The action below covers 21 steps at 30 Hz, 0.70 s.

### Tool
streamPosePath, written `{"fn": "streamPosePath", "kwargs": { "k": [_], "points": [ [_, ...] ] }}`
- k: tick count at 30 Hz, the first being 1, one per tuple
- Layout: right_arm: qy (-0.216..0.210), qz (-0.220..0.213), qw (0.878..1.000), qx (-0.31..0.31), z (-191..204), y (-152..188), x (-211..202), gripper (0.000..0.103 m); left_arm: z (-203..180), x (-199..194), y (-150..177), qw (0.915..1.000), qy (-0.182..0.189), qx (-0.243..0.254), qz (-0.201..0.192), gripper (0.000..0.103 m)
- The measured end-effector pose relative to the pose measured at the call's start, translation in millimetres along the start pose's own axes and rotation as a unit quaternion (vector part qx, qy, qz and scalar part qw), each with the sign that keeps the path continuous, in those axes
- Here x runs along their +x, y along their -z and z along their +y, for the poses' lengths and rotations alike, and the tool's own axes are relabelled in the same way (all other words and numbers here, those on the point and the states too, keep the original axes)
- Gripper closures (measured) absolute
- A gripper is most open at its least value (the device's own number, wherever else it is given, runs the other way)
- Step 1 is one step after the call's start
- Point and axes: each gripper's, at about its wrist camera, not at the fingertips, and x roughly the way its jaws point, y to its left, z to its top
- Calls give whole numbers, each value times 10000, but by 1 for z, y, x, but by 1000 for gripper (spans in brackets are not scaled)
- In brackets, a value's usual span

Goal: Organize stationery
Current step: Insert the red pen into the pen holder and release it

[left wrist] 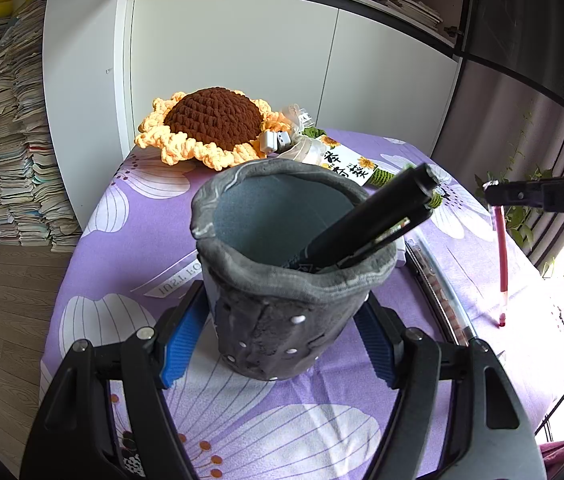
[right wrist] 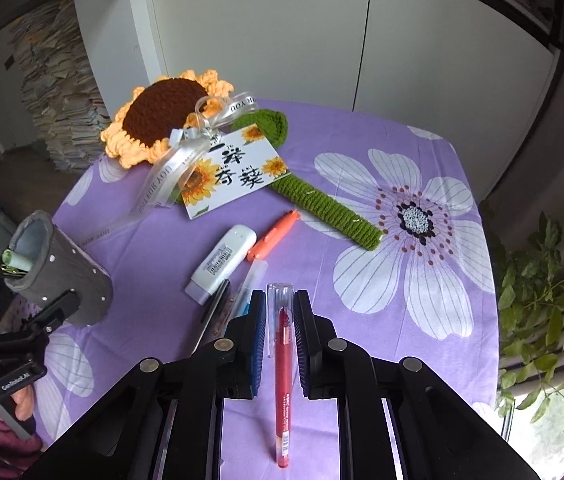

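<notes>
We clamp the grey felt pen holder (left wrist: pixel 282 280) in our left gripper (left wrist: pixel 277 344), black pens (left wrist: pixel 366 220) leaning inside it. Beyond the holder lies a crocheted sunflower (left wrist: pixel 209 128); to its right, our right gripper (left wrist: pixel 494 192) dangles a red pen (left wrist: pixel 502 264).

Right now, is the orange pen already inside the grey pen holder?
No, the orange pen lies on the purple cloth, apart from the grey pen holder.
</notes>
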Motion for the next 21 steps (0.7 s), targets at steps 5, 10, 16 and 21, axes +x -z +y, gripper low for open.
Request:
{"fn": "streamPosePath", "kwargs": {
  "k": [5, 10, 16, 21],
  "points": [
    [-57, -572, 9982, -166, 16, -5, -45, 92, 0, 0, 0, 10000, 2, 0, 0, 32],
    [-276, -1168, 9917, -456, 34, -15, -84, 92, 0, 0, 0, 10000, 2, 1, 1, 32],
    [-958, -2144, 9684, -841, 72, -38, -134, 92, 0, 0, 0, 10000, 4, -1, 2, 32],
    [-1576, -2586, 9466, -1102, 106, -52, -139, 92, 0, 0, 0, 10000, 5, 0, 1, 32]
  ]
}}
